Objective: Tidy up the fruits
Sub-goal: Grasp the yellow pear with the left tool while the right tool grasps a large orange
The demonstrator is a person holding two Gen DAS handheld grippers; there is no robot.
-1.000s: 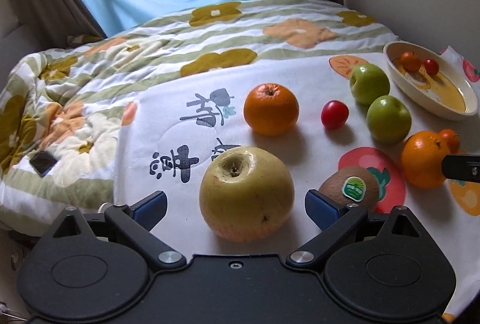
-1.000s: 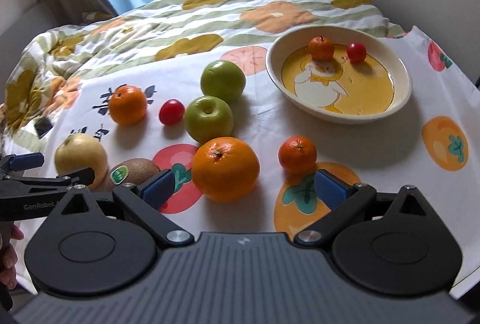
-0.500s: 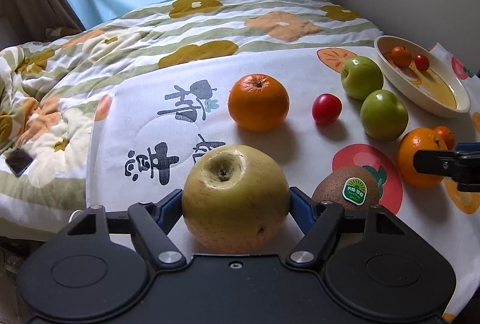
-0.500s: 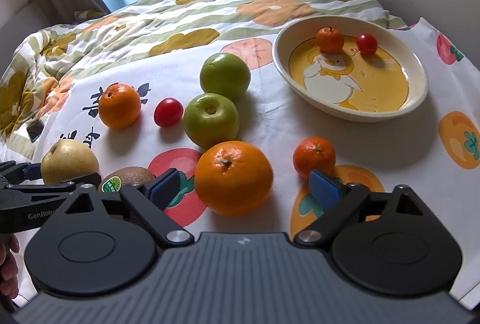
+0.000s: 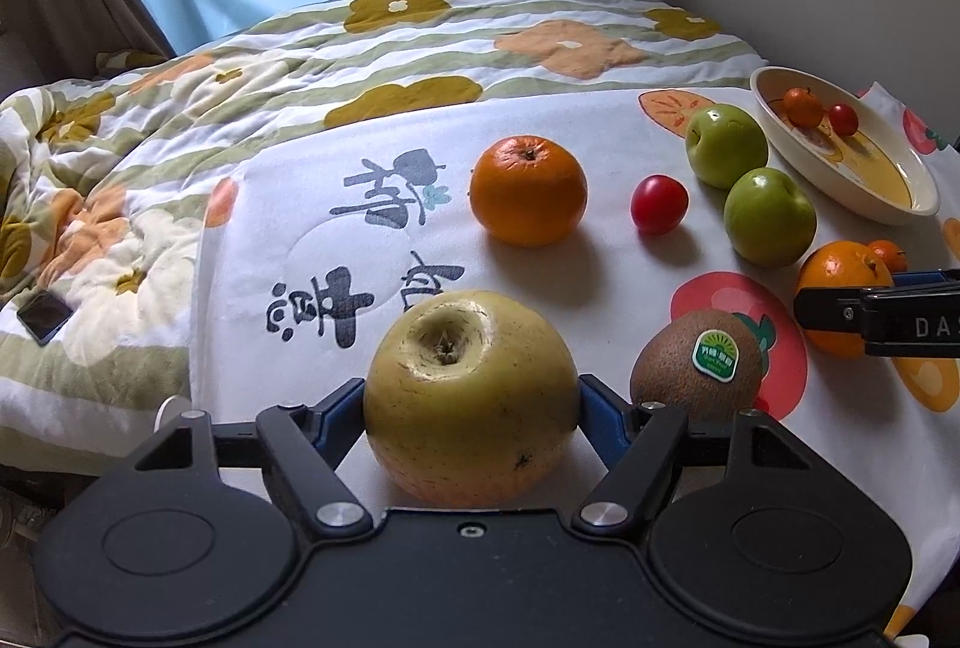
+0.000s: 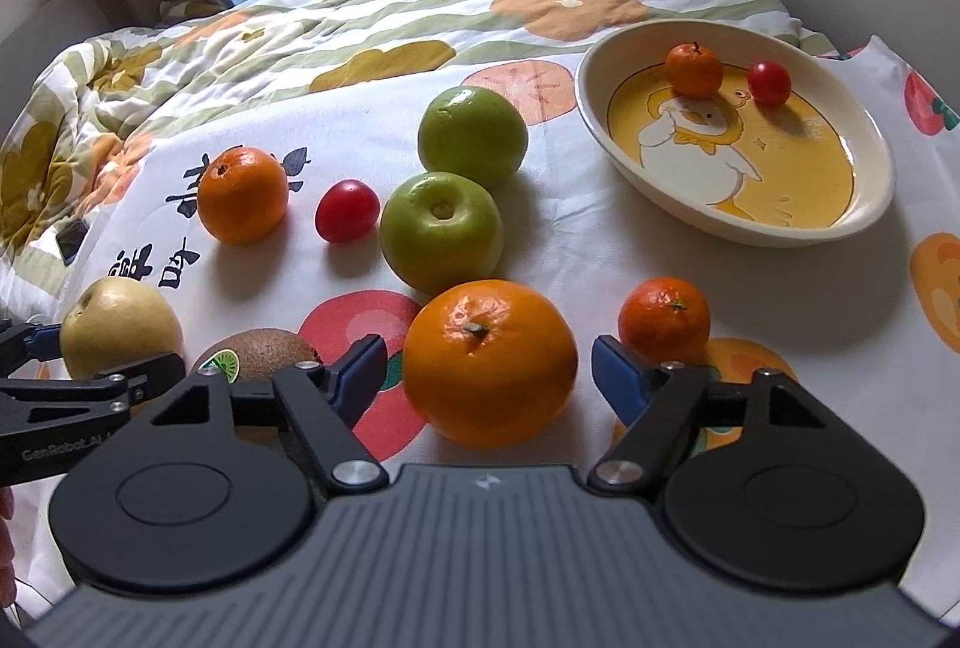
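Left gripper (image 5: 472,402) clamps the yellow pear (image 5: 471,399) (speckled, blemished); right gripper (image 6: 489,369) straddles an orange (image 6: 489,360), fingers wide.

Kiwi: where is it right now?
The kiwi lies on the cloth in the left wrist view, just right of the pear that the left gripper holds, near the big orange.

L gripper (image 5: 471,411) sits at bottom center of the left wrist view, its 2 blue pads pressed against both sides of the yellow pear (image 5: 471,399). R gripper (image 6: 489,369) is at bottom center of the right wrist view, jaws spread wide w/ a gap on each side of the big orange (image 6: 489,360), not touching it.
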